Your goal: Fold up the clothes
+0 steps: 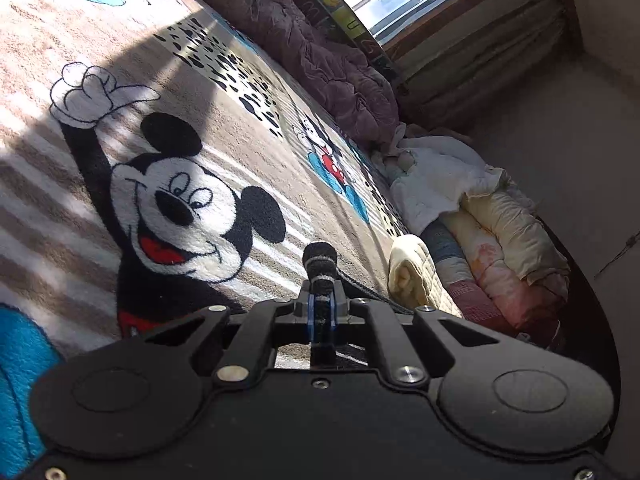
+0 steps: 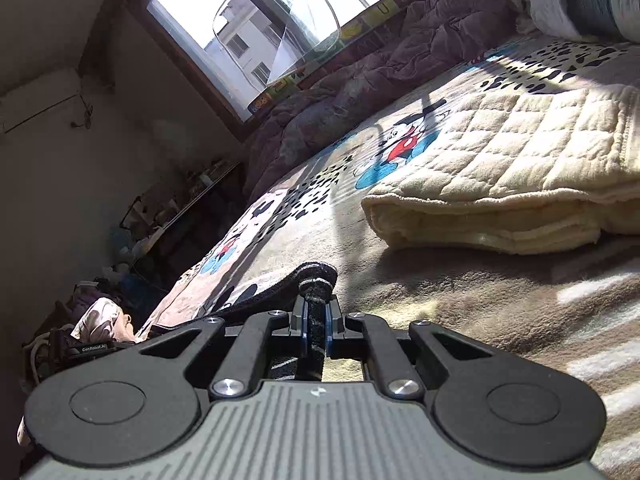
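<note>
A dark knit garment with a thin white stripe lies on the cartoon-mouse blanket. My left gripper is shut on one bunched end of the dark garment, and its edge trails off to the right. My right gripper is shut on another bunched end of the dark garment, with a strip of it running left along the blanket. A folded cream quilted piece rests on the bed ahead to the right; in the left wrist view this cream piece sits just right of the fingers.
A crumpled purple duvet lines the bed under the window. A heap of pale bedding fills the bed's end by the wall. Cluttered shelves and clothes on the floor stand beyond the bed's left edge.
</note>
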`<state>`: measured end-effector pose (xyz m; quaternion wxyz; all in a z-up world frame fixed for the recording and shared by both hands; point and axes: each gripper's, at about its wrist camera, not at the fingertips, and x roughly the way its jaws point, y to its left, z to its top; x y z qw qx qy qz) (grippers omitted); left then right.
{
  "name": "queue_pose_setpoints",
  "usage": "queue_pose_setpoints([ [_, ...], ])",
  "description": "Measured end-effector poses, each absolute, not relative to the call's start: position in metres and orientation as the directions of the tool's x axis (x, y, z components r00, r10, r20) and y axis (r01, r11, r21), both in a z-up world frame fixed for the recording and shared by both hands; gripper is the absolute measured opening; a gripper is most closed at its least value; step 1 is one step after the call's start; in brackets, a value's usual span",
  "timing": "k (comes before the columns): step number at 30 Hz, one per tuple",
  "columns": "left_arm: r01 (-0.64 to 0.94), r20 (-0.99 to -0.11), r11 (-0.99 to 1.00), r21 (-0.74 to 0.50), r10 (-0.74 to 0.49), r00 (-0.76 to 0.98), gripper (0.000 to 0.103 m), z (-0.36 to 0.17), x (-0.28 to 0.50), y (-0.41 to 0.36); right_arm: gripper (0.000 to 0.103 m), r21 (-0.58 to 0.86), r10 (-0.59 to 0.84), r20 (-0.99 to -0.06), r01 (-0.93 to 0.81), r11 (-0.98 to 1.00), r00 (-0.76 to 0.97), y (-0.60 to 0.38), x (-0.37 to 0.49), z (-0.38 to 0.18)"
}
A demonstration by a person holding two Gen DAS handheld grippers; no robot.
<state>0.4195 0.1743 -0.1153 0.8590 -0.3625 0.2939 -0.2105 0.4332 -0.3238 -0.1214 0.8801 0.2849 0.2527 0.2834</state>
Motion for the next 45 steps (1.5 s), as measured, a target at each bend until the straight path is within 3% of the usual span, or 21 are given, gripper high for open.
queue_pose_setpoints([
  [6,0.103,-0.383,0.651,-0.752,-0.559,0.735,0.004,-0.121,0.422,0.177,0.009,0.637,0.611,-0.338,-0.303,0.708,0.716,-0.321,0.441,-0.131],
  [8,0.010,-0.471,0.688,-0.726,-0.507,0.722,0.008,-0.128,0.428,0.175,0.009,0.624,0.584,-0.396,-0.258,0.737,0.709,-0.317,0.443,-0.137],
  [9,-0.054,-0.544,0.741,-0.669,-0.438,0.716,0.015,-0.130,0.430,0.172,0.012,0.611,0.565,-0.433,-0.232,0.757,0.702,-0.314,0.445,-0.140],
  [10,-0.081,-0.578,0.769,-0.635,-0.402,0.710,0.015,-0.130,0.431,0.170,0.021,0.585,0.530,-0.475,-0.198,0.787,0.703,-0.311,0.447,-0.143],
  [11,-0.070,-0.570,0.774,-0.629,-0.399,0.718,0.018,-0.125,0.429,0.169,0.024,0.553,0.490,-0.508,-0.168,0.816,0.709,-0.307,0.447,-0.143],
  [12,-0.059,-0.562,0.780,-0.623,-0.395,0.727,0.029,-0.120,0.428,0.168,0.023,0.540,0.477,-0.513,-0.163,0.825,0.713,-0.305,0.447,-0.142],
  [14,-0.038,-0.555,0.824,-0.566,-0.346,0.757,0.036,-0.104,0.421,0.165,0.033,0.508,0.440,-0.513,-0.153,0.848,0.737,-0.303,0.443,-0.134],
  [15,-0.014,-0.549,0.842,-0.539,-0.338,0.764,0.036,-0.096,0.418,0.163,0.039,0.478,0.415,-0.512,-0.151,0.865,0.752,-0.302,0.441,-0.129],
  [18,0.089,-0.523,0.870,-0.486,-0.371,0.767,0.035,-0.078,0.409,0.156,0.040,0.374,0.373,-0.489,-0.197,0.906,0.789,-0.293,0.433,-0.111],
  [21,0.193,-0.508,0.860,-0.472,-0.444,0.738,0.036,-0.073,0.407,0.145,0.039,0.322,0.422,-0.459,-0.297,0.899,0.782,-0.281,0.428,-0.097],
  [22,0.169,-0.540,0.861,-0.480,-0.442,0.717,0.036,-0.081,0.413,0.142,0.038,0.322,0.455,-0.456,-0.335,0.886,0.765,-0.277,0.428,-0.096],
  [24,0.075,-0.629,0.879,-0.472,-0.395,0.669,0.052,-0.104,0.424,0.141,0.043,0.319,0.471,-0.516,-0.350,0.881,0.715,-0.267,0.433,-0.104],
  [25,0.011,-0.681,0.890,-0.455,-0.356,0.640,0.046,-0.117,0.429,0.143,0.046,0.301,0.445,-0.564,-0.329,0.895,0.696,-0.264,0.437,-0.112],
  [27,0.017,-0.649,0.867,-0.497,-0.385,0.655,0.052,-0.111,0.426,0.150,0.044,0.276,0.407,-0.617,-0.299,0.913,0.674,-0.262,0.440,-0.123],
  [31,0.045,-0.571,0.852,-0.521,-0.388,0.723,0.058,-0.085,0.407,0.167,0.046,0.262,0.398,-0.578,-0.300,0.917,0.713,-0.261,0.429,-0.111],
  [38,-0.137,-0.550,0.891,-0.432,-0.140,0.823,0.058,-0.054,0.323,0.221,0.042,0.191,0.547,-0.477,-0.527,0.828,0.688,-0.191,0.381,-0.069],
  [40,-0.216,-0.533,0.883,-0.417,-0.044,0.845,0.058,-0.051,0.290,0.242,0.036,0.176,0.600,-0.472,-0.597,0.782,0.646,-0.162,0.364,-0.065],
  [45,-0.390,-0.525,0.809,-0.440,0.121,0.843,0.058,-0.059,0.223,0.289,0.034,0.137,0.677,-0.495,-0.721,0.679,0.544,-0.097,0.318,-0.068],
])
